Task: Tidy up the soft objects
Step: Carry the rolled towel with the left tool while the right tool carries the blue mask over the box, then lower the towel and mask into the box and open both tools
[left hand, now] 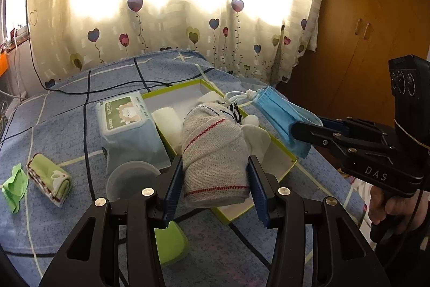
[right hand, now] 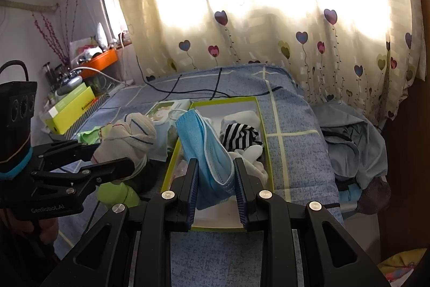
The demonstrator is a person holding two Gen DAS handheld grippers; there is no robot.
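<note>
The left claw (left hand: 215,187) points forward and down, its blue pads (left hand: 172,190) pressed wide apart on a rolled beige sock (left hand: 212,160). At three o'clock, the right claw (right hand: 216,184) pinches a folded blue face mask (right hand: 207,152) narrowly; a hand (left hand: 395,206) grips its handle.

Soft cloth, matt plastic, thin card

The rolled sock (left hand: 215,160) is coarse knit; the face mask (right hand: 209,149) smooth pleated non-woven fabric. The box (left hand: 279,174) looks like matt card, the wipes pack (left hand: 126,123) glossy film, the bedsheet (left hand: 64,112) woven cotton. Each gripper's fingers (left hand: 172,187) are matt black plastic with ribbed blue pads.
</note>
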